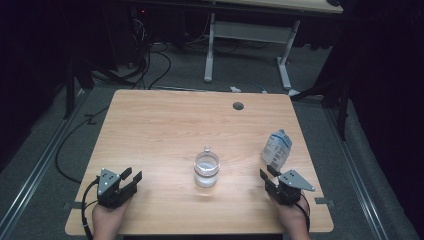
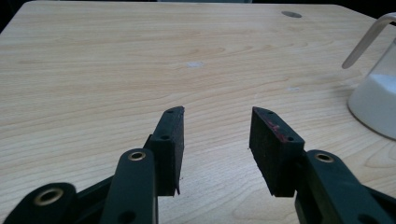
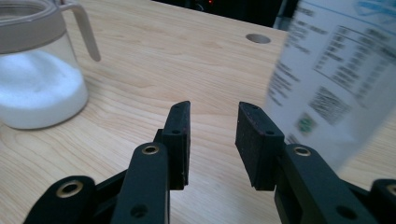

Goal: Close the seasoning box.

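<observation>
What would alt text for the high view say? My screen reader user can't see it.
A clear jug holding white powder stands mid-front on a wooden table, with a white printed bag upright to its right. The left gripper and right gripper rest open near the front edge, holding nothing.

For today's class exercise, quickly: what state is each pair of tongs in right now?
Left tongs: open, nothing between the jaws, bare table under them.
Right tongs: open, holding nothing; the white bag stands just beside them.
</observation>
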